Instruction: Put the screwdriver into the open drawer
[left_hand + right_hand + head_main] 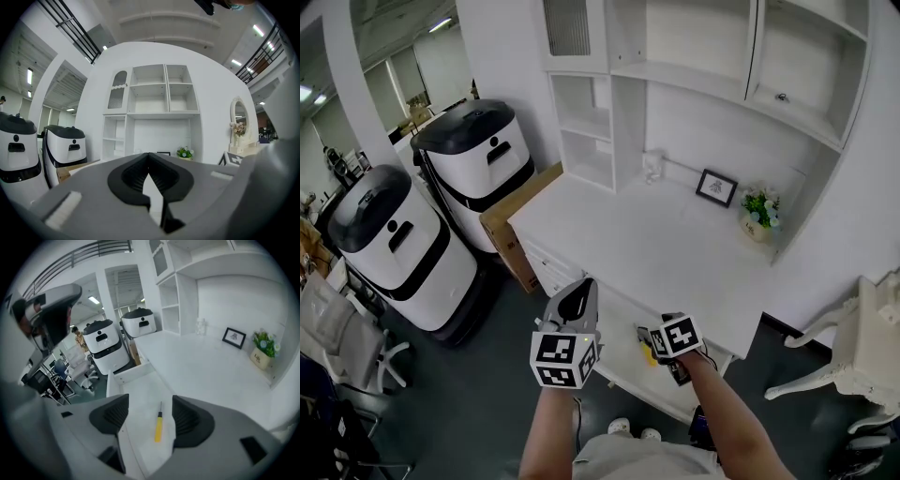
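Note:
A screwdriver (159, 427) with a yellow handle and dark shaft lies flat on the floor of the open white drawer (138, 397). My right gripper (147, 416) hangs just above it, open, one jaw on each side, neither touching it. In the head view the screwdriver (646, 353) shows as a yellow spot in the drawer (613, 330), beside the right gripper (661, 343). My left gripper (578, 298) hovers over the drawer's left part. It is shut and empty, and in its own view the left gripper (149, 157) points at the desk shelves.
The white desk top (675, 248) holds a small picture frame (715, 187) and a potted plant (759, 214) near the back wall. Two white and black machines (478, 159) and a cardboard box (514, 223) stand left of the desk. A white chair (862, 349) is at the right.

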`<state>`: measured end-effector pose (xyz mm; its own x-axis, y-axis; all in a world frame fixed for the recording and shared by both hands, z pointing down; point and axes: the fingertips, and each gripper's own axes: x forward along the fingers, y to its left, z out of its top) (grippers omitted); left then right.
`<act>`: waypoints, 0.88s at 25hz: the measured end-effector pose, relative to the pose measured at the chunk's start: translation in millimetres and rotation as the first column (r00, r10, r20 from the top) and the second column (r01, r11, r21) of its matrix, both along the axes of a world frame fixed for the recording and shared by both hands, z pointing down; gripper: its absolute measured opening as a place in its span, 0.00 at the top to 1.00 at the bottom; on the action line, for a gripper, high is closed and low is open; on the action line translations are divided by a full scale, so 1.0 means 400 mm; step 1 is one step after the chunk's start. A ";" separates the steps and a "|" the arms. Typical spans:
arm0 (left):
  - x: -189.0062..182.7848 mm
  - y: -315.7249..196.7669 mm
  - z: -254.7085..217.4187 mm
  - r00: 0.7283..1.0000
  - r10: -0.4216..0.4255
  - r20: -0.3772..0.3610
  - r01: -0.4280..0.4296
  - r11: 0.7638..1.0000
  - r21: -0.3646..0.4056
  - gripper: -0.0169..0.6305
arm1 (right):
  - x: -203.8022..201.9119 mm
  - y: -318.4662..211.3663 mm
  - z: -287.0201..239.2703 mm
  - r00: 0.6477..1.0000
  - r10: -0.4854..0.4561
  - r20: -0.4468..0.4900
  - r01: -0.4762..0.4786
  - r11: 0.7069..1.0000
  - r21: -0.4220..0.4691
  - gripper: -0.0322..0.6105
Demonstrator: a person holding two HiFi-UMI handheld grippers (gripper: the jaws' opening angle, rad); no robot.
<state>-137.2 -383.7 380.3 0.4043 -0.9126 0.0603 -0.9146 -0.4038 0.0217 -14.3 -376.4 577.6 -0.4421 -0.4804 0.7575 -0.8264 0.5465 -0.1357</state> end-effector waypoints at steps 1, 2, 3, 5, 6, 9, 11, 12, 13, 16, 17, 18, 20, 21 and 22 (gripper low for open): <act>0.002 0.002 -0.009 1.000 0.001 0.000 -0.001 1.000 0.008 0.96 | 0.003 -0.005 -0.024 1.000 0.003 0.003 -0.003 1.000 0.029 0.50; 0.004 0.003 -0.017 1.000 0.002 0.000 -0.002 1.000 0.016 0.96 | 0.005 -0.011 -0.049 1.000 0.006 0.005 -0.007 0.998 0.060 0.53; 0.004 0.005 -0.027 1.000 0.001 0.000 -0.001 1.000 0.025 0.96 | 0.006 -0.015 -0.073 1.000 0.006 0.005 -0.006 0.996 0.092 0.57; 0.005 0.008 -0.043 1.000 -0.001 -0.001 0.001 0.999 0.040 0.96 | 0.002 -0.019 -0.119 1.000 -0.010 0.004 0.009 0.989 0.147 0.59; 0.006 0.009 -0.051 1.000 -0.002 -0.001 0.002 0.999 0.046 0.96 | -0.001 -0.020 -0.141 1.000 -0.020 0.005 0.019 0.985 0.173 0.60; 0.011 0.012 -0.073 1.000 0.000 -0.003 0.000 0.998 0.066 0.96 | -0.004 -0.021 -0.207 0.999 -0.031 0.022 0.024 0.971 0.239 0.64; 0.013 0.018 -0.089 1.000 0.003 -0.005 -0.003 0.997 0.080 0.96 | -0.004 -0.018 -0.255 0.999 -0.031 0.035 0.020 0.959 0.283 0.65; 0.013 0.021 -0.097 1.000 0.004 -0.005 -0.004 0.996 0.087 0.96 | -0.003 -0.016 -0.281 0.999 -0.030 0.039 0.016 0.951 0.309 0.68; 0.013 0.026 -0.106 1.000 0.005 -0.006 -0.005 0.996 0.093 0.96 | -0.002 -0.014 -0.308 0.999 -0.028 0.045 0.011 0.941 0.338 0.71; 0.015 0.034 -0.132 1.000 0.008 -0.007 -0.008 0.993 0.116 0.96 | 0.007 -0.011 -0.392 0.997 -0.014 0.081 -0.021 0.909 0.417 0.80; 0.016 0.036 -0.142 1.000 0.010 -0.007 -0.009 0.992 0.124 0.96 | 0.010 -0.010 -0.419 0.995 -0.010 0.100 -0.035 0.899 0.437 0.82; 0.017 0.039 -0.151 1.000 0.011 -0.006 -0.010 0.991 0.132 0.96 | 0.013 -0.008 -0.445 0.993 -0.008 0.122 -0.048 0.890 0.453 0.83; 0.018 0.043 -0.172 1.000 0.010 -0.009 -0.009 0.989 0.150 0.96 | 0.019 -0.002 -0.494 0.988 -0.010 0.157 -0.068 0.872 0.484 0.86; 0.020 0.045 -0.183 1.000 0.009 -0.012 -0.007 0.987 0.159 0.96 | 0.025 0.001 -0.517 0.986 -0.012 0.166 -0.074 0.861 0.503 0.87; 0.021 0.047 -0.194 1.000 0.007 -0.016 -0.004 0.986 0.165 0.96 | 0.033 0.005 -0.539 0.985 -0.016 0.170 -0.076 0.849 0.523 0.89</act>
